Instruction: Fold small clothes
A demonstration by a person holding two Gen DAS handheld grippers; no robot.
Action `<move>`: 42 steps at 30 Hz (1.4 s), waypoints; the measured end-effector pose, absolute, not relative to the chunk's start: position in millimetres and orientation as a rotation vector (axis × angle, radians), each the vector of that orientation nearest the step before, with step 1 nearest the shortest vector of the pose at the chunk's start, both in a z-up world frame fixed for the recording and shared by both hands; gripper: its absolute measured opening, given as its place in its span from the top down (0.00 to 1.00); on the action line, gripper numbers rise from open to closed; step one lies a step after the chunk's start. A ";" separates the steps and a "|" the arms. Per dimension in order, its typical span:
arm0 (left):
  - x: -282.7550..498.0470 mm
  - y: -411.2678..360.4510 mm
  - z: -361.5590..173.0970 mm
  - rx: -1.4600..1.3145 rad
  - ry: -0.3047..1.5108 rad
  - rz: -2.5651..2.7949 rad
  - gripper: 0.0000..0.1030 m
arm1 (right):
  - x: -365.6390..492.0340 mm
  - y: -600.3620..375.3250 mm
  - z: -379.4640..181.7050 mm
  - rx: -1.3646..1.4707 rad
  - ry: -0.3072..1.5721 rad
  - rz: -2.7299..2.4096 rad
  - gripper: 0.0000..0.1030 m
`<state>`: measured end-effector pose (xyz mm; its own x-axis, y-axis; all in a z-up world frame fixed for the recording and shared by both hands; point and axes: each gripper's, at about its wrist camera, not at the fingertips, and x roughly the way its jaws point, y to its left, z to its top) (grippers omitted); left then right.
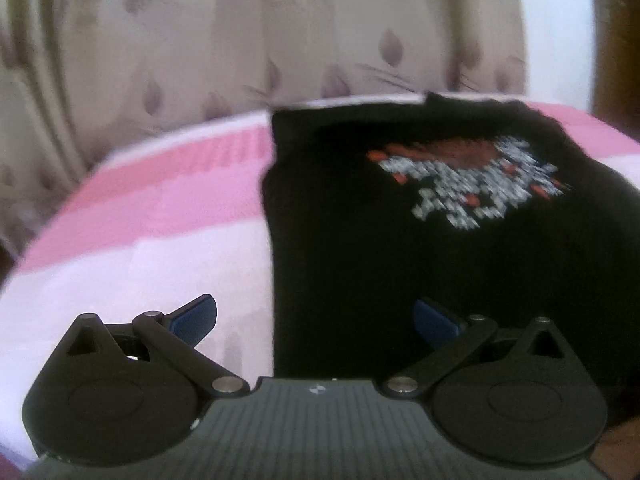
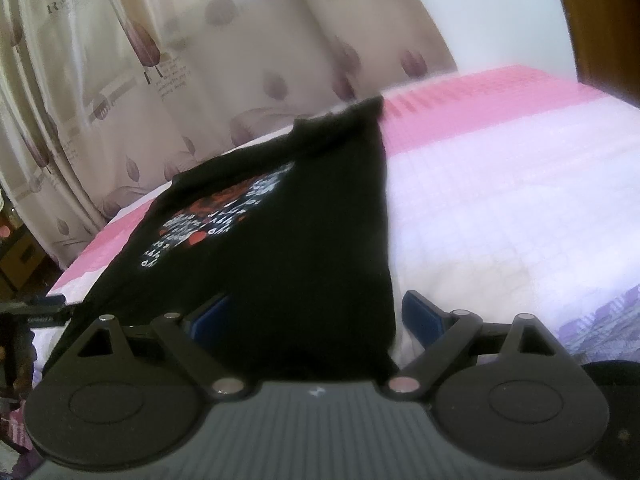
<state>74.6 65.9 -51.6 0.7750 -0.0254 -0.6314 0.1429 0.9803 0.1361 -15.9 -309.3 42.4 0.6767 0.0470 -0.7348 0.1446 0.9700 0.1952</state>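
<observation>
A small black T-shirt [image 1: 400,240] with a red and white print lies on a pink and white bed cover [image 1: 140,240], partly folded into a long strip. My left gripper [image 1: 316,320] is open over the shirt's near left edge, its blue pads wide apart. In the right wrist view the shirt [image 2: 280,240] runs away from me, and my right gripper [image 2: 316,316] is open with the shirt's near right edge between its blue pads. Nothing is clamped.
A beige curtain with purple leaf print [image 1: 240,40] hangs behind the bed. The bed cover [image 2: 520,200] stretches to the right of the shirt. A wooden frame [image 2: 600,20] stands at the far right. Cluttered objects [image 2: 16,256] sit beyond the left bed edge.
</observation>
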 end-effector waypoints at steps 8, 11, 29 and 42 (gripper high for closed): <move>64.4 125.0 -51.4 -0.062 0.793 -0.354 0.24 | -13.5 -333.0 47.8 0.372 0.893 0.034 0.10; 56.2 126.7 -50.8 -0.074 0.808 -0.438 0.25 | -13.6 -337.7 47.5 0.403 0.898 0.057 0.09; 58.8 152.8 -73.0 -0.514 0.876 -0.577 0.85 | -13.9 -367.1 37.8 0.659 0.875 0.176 0.10; 68.8 172.0 -78.6 -0.614 0.927 -0.622 0.60 | -7.9 -371.1 23.8 0.721 0.984 0.184 0.70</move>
